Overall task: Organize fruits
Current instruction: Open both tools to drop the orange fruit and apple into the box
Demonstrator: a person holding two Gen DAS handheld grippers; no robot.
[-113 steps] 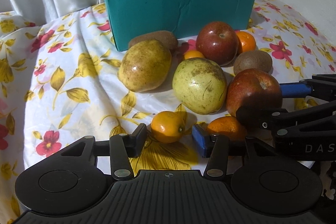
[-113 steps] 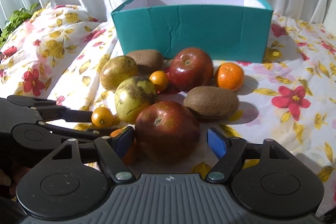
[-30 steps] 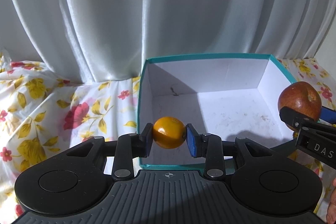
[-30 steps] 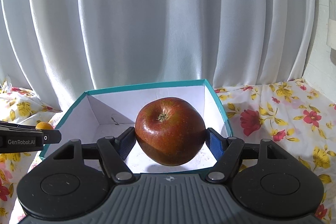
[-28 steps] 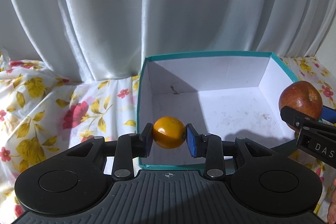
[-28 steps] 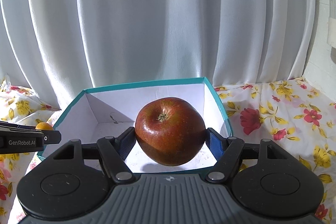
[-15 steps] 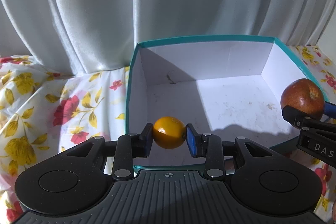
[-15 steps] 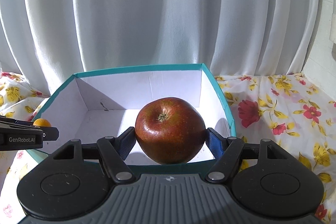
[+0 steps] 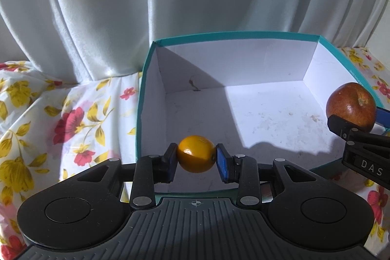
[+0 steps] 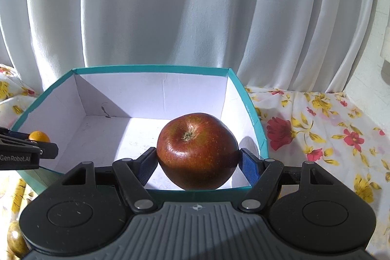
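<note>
Left wrist: orange (image 9: 196, 157) in claw (image 9: 196, 158) inside box rim (image 9: 234, 36)

Both fruits, lifted off the cloth (image 9: 73, 113), have sunk toward the teal box (image 9: 243, 70), now larger in view

- A white curtain (image 9: 170, 4) hangs in folds behind everything, reaching down to the cloth.
- A white cloth (image 9: 61, 118) printed with red flowers and yellow leaves covers the table, rumpled at the left.
- A white wall (image 10: 365, 94) stands at the right, past the curtain's edge.
</note>
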